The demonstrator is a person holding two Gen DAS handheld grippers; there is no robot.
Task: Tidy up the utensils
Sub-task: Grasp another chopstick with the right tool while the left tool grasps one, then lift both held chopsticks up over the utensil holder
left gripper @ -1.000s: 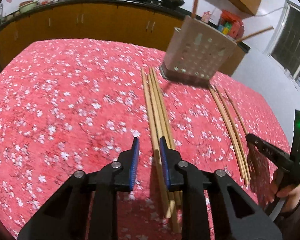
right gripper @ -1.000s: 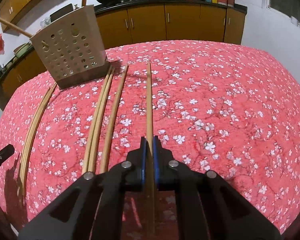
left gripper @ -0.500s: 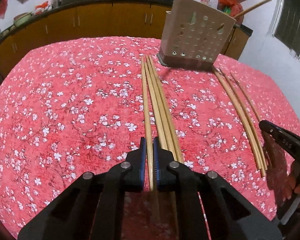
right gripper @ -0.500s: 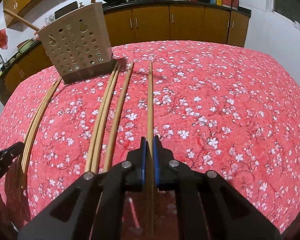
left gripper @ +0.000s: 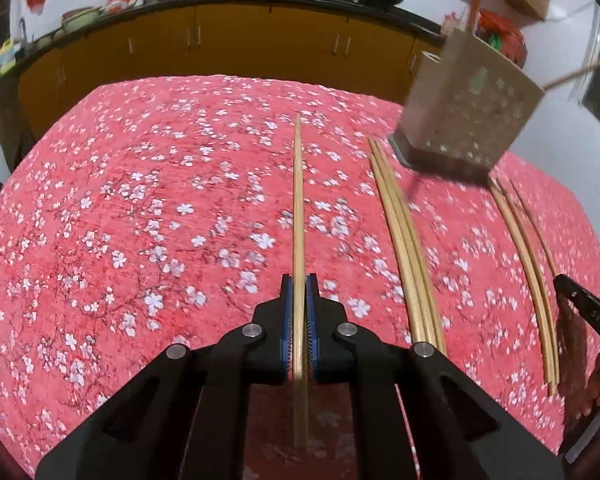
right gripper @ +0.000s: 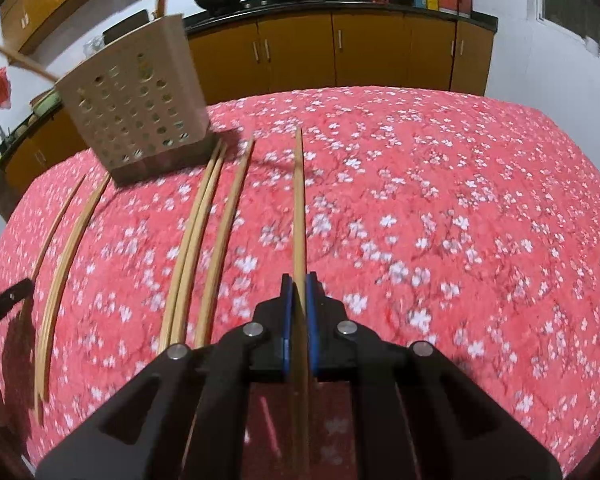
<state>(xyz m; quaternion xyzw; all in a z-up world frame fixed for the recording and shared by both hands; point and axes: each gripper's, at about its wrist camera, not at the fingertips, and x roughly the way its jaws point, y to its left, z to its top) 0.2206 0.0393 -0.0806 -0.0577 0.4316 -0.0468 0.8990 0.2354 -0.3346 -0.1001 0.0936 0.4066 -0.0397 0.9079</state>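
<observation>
Wide bare stretch of the red flowered desk (left gripper: 120, 220) on the left in the left wrist view, open from near edge to far edge. Likewise a broad clear run on the right in the right wrist view, unbroken up to the cabinets (right gripper: 372, 48). Blocked toward the far middle by the perforated utensil holder (left gripper: 468, 120), upright, with sticks jutting from its top. Low rows of loose chopsticks (left gripper: 404, 240) lying lengthwise just right of the left claw (left gripper: 299, 300), another bundle (left gripper: 528, 276) further right, narrow lanes of cloth between. Right claw (right gripper: 299, 300) crowded on its left by three chopsticks (right gripper: 204, 248).
</observation>
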